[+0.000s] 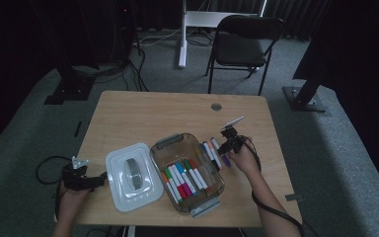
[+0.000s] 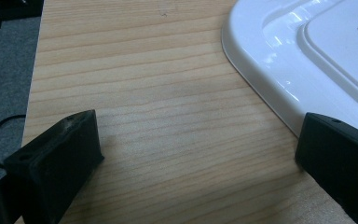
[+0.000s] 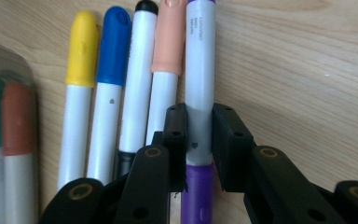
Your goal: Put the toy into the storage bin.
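The purple marker [image 3: 199, 70] — white barrel, purple at both ends — lies flat on the table, rightmost in a row of loose markers [image 3: 121, 88] just right of the bin [image 1: 177, 143].

The purple marker [image 3: 199, 70] clamped in the right gripper [image 3: 199, 140] runs off the top and bottom edges of the right gripper view. Beside the left gripper [image 2: 191, 154], the white lid [image 2: 279, 56] is cut by the frame's right edge. Printing on the marker is too small to read.
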Demonstrator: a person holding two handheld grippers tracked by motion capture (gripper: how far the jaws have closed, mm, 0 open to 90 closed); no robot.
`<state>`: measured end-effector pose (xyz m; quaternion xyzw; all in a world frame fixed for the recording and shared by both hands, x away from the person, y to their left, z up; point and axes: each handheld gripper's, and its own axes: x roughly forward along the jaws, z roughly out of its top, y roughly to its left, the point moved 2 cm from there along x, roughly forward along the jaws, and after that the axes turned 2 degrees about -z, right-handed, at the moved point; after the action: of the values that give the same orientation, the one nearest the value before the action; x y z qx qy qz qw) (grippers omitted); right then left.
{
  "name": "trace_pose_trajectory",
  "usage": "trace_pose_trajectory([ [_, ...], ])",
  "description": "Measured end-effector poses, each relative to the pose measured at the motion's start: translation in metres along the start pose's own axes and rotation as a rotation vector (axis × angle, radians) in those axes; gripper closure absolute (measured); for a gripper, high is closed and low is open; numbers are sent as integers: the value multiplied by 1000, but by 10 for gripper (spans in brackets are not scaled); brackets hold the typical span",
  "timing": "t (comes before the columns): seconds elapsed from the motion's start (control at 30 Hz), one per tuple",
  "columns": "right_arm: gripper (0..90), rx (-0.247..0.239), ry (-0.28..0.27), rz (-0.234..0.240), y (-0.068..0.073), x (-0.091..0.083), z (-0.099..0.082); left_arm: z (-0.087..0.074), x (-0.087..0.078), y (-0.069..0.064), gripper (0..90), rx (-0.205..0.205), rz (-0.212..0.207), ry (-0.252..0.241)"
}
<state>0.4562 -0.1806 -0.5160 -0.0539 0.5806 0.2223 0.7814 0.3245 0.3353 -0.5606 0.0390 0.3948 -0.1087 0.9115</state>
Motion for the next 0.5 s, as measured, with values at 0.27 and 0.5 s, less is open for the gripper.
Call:
trace_pose_trajectory([
  [0.27,763,21,-41,25,0,-24,-2,0,0,0,5,0,0,0],
  [0.5,763,11,-82,49,6,-50,-1,0,0,0,5,0,0,0],
])
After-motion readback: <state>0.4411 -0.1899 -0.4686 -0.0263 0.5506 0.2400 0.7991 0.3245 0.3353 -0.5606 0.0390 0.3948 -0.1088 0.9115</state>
